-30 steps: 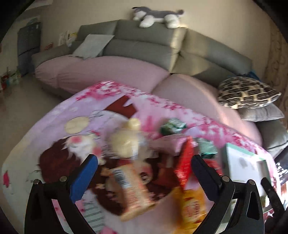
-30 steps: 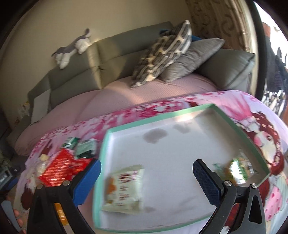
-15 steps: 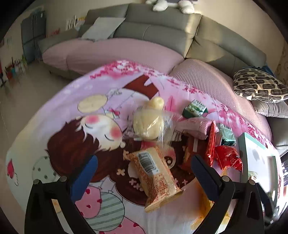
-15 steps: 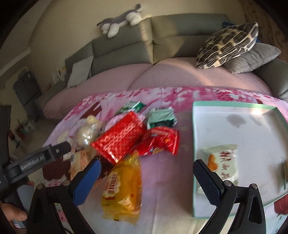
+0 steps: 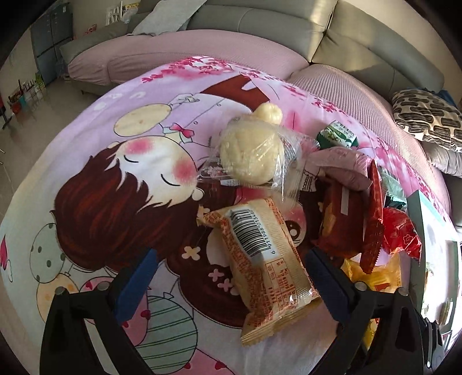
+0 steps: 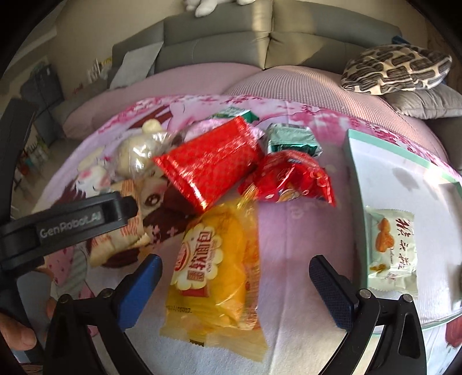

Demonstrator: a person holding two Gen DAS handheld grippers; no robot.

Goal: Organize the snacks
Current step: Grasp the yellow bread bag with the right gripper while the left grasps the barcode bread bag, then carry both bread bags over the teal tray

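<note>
1. Left wrist cam: my left gripper had its blue-padded fingers spread wide with nothing between them, hovering over a tan barcode packet that lay flat on the cartoon blanket. That blanket, pink with a sleeping brown-haired girl and balloons printed on it, covered the whole work surface. Just past the tan packet sat a clear-wrapped pale bun, and to the right was the rest of the snack pile: a dark red packet, a shiny red pack standing on edge and a crinkly red bag. The room behind was a curved grey sofa with pink seat covers, plus a patterned pillow off to the right.

2. Right wrist cam: my right gripper was also wide open and empty, sitting over a yellow bread bag on the blanket. The shiny red pack lay tilted just behind it, the crinkly red bag beside that, and a mint-green packet further back. On the right was the teal-rimmed tray with a white pastry packet lying inside near its left wall. The left gripper's black body poked in from the left, over the tan packet. A bit blurry overall, same sofa and pillow at the back.
</note>
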